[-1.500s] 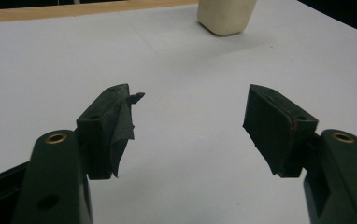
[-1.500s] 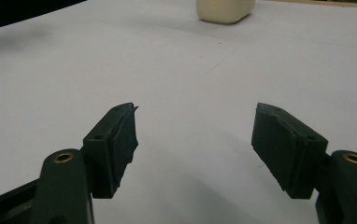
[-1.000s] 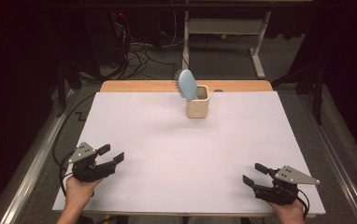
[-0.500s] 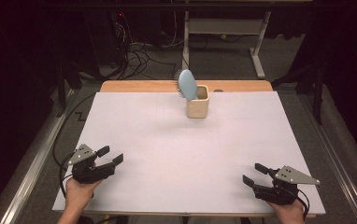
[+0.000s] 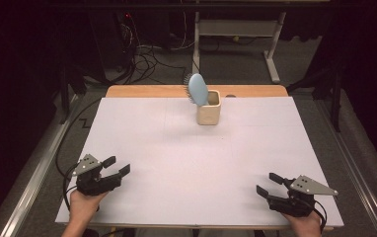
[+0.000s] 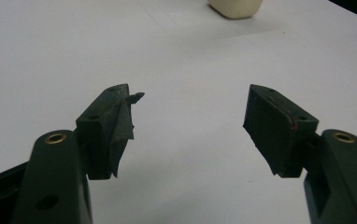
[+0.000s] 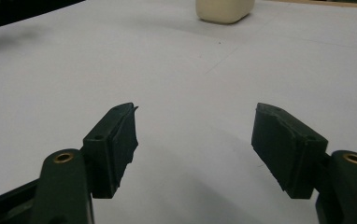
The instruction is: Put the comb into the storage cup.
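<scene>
Item: cream cup (image 5: 208,114), square-sided, upright on the far middle of the bench (image 5: 186,163), just short of the bare wooden strip (image 5: 147,91) along the far edge. A pale blue hairbrush (image 5: 197,89) stands in it head up, tilted toward the left of the high view, bristles facing left; its handle is hidden inside the cup.

Item: bench surface, white sheet, bare between cup and both grippers.

Item: left gripper (image 5: 117,166), held in the person's left hand (image 5: 84,205) at the near left corner of the bench. Jaws apart, nothing between them. They point toward the far right, roughly at the cup, which lies well apart from them. In the left gripper view the cup's base (image 6: 235,8) shows at the top edge, right of centre, far beyond the gap between the jaws (image 6: 190,102). A scrap of loose pad covering sticks up from the tip of the jaw on the left of that view.

Item: right gripper (image 5: 268,184), held in the person's right hand (image 5: 305,224) at the near right corner. Jaws apart, nothing between them. They point toward the far left. In the right gripper view the cup's base (image 7: 224,10) shows at the top edge, close to centre, well beyond the open gap (image 7: 195,119).

Item: the two grippers, well apart from each other, with the cup far ahead between their lines of aim.
</scene>
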`<state>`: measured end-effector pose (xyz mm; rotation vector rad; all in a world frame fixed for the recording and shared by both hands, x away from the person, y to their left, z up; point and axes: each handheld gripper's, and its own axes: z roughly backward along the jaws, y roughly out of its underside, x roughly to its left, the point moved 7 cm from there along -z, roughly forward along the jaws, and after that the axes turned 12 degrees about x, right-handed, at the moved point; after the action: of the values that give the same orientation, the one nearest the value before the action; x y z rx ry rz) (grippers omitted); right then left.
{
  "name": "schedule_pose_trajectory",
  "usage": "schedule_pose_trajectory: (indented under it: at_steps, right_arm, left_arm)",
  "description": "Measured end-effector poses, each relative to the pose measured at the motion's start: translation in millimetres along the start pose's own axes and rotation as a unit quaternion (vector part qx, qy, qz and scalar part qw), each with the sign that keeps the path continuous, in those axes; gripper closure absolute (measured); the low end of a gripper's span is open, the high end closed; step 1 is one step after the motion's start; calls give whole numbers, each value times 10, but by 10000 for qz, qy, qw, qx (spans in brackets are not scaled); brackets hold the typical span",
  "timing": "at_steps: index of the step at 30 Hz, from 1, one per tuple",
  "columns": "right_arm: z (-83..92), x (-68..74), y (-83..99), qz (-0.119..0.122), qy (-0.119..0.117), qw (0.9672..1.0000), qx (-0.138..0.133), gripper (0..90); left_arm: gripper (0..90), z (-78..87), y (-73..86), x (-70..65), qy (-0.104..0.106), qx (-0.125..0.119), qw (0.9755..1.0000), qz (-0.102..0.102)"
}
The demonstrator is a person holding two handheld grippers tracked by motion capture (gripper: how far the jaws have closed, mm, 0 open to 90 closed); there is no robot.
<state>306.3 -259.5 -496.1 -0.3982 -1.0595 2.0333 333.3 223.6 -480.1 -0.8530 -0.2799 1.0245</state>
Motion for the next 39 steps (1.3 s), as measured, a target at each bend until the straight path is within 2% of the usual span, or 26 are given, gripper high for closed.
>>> schedule_pose_trajectory:
  at_steps: [18,34,36,39]
  right_arm:
    - [2,-1,-1,5,7,10000,-15,316]
    - [2,-1,-1,7,3,10000,-14,316]
    - [2,-2,-1,4,2,10000,-16,316]
    - [2,-1,-1,4,-1,10000,-12,316]
  left_arm:
    - [333,-52,79,9,26,83,9999,67]
    - [333,-92,184,61,36,121,9996,265]
    - [333,-104,203,73,8,161,9995,265]
    - [333,-133,242,117,-161,272,9993,206]
